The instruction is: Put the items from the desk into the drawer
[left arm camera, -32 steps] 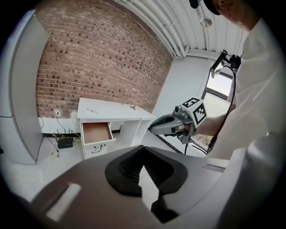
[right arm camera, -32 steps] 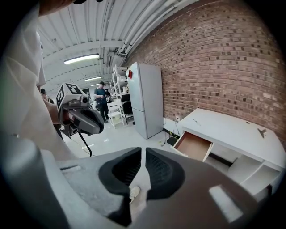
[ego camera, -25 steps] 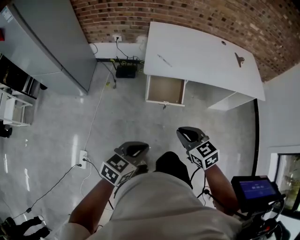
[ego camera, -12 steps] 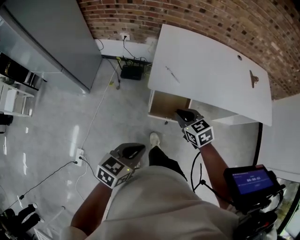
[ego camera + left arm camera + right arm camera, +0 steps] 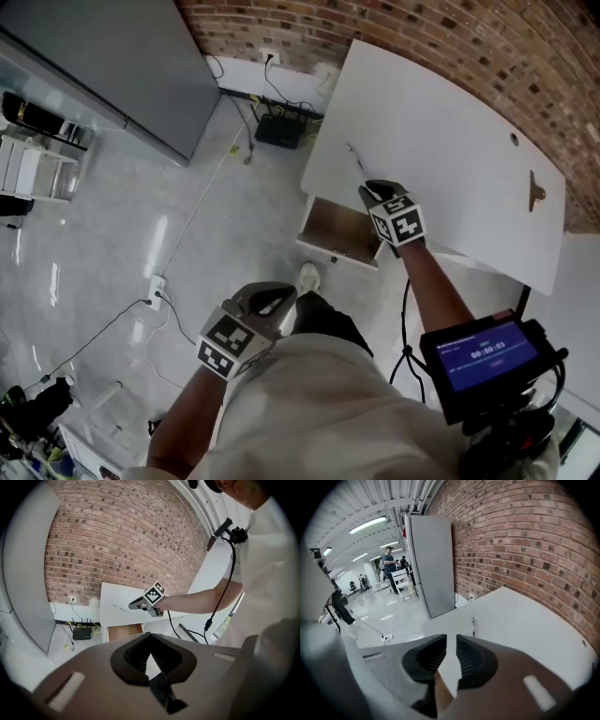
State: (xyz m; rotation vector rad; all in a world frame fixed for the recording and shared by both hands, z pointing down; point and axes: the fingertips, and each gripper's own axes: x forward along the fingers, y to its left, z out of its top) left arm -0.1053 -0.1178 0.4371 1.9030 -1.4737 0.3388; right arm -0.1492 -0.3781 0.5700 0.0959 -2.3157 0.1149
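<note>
Table: the white table [image 5: 450,141] is seen against the brick wall. The drawer [image 5: 339,228] is pulled open under its near edge, and nothing can be made out inside.
Pen: a slim pen [image 5: 355,160] is spotted on the table top, just past the drawer toward the wall.
Right tongs: the right tongs [image 5: 375,194] are held over the table edge, directly above the drawer. Their jaws are parted by a narrow gap and nothing is gripped.
Left tongs: the left tongs [image 5: 267,302] are carried low by the person's body, well apart from the drawer on the floor side. Their jaws are met at the tips and empty.
Key relation: in the right gripper view the pen [image 5: 473,626] is seen straight ahead, just beyond the tips. Its long axis is laid nearly in line with the gap, and the right tongs are by far the nearer.
Next move, as judged: a short reach forward and down is called for, so that the pen can be pinched across its width.
Other item: a small T-shaped brown item [image 5: 536,190] is seen on the table, far from the drawer.
</note>
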